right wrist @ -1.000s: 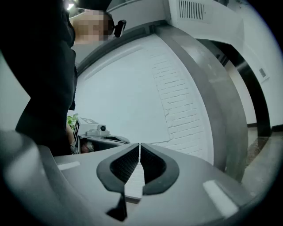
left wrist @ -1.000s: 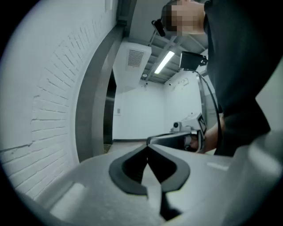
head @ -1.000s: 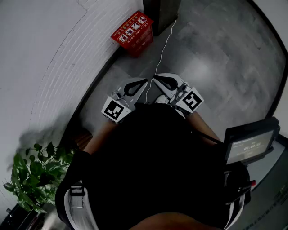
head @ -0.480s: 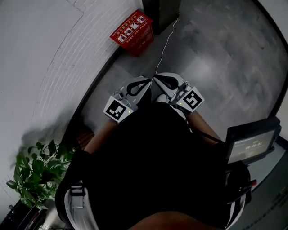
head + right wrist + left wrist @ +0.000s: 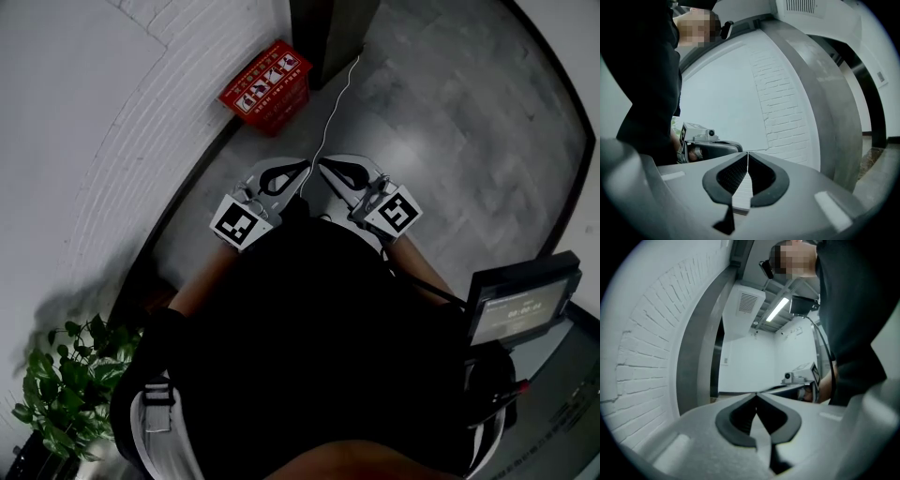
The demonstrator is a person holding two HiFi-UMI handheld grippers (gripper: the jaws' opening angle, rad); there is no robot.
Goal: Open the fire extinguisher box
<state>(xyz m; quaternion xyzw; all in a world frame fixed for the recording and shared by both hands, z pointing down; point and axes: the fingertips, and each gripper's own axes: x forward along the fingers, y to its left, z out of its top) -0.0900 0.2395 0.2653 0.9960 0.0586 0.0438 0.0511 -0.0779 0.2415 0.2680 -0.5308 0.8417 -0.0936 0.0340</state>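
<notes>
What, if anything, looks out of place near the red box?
Nothing stands out. The red box sits against the wall's foot, lid shut, with no visible damage. A thin white cord passes to its right without touching it. The left gripper and right gripper are shut and empty.
</notes>
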